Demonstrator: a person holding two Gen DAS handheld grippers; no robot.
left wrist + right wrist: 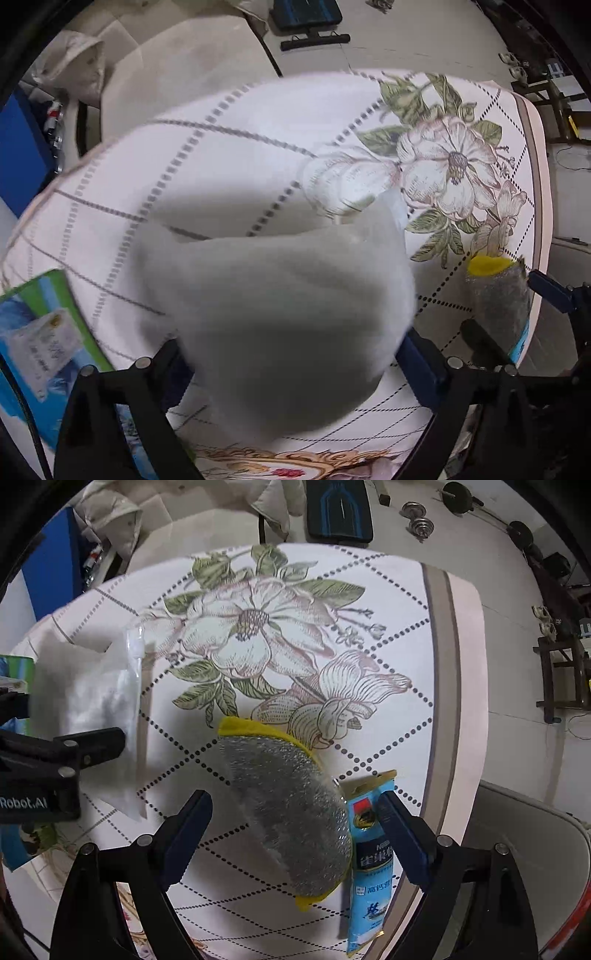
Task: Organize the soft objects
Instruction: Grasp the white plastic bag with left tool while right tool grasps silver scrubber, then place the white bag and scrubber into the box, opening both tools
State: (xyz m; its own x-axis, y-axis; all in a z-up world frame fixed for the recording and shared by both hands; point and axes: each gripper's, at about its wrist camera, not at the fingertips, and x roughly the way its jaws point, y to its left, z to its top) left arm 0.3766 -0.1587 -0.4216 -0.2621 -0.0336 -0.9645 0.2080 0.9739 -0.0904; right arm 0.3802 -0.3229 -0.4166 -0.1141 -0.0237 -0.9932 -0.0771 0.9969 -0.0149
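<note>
A soft white bag of cotton-like filling [280,317] fills the left wrist view; my left gripper [291,354] is shut on it and holds it above the floral tablecloth [229,147]. The bag also shows at the left of the right wrist view [99,701], with the left gripper's finger beside it. A grey scouring sponge with yellow backing [291,812] lies on the cloth between the wide-open fingers of my right gripper [291,823], untouched. It shows at the right of the left wrist view [498,295].
A blue Nestle sachet [371,867] lies next to the sponge by the right finger, near the table's right edge. A green-blue packet [40,332] sits at the table's left. Dumbbells [419,518], a bench and chairs stand on the floor beyond.
</note>
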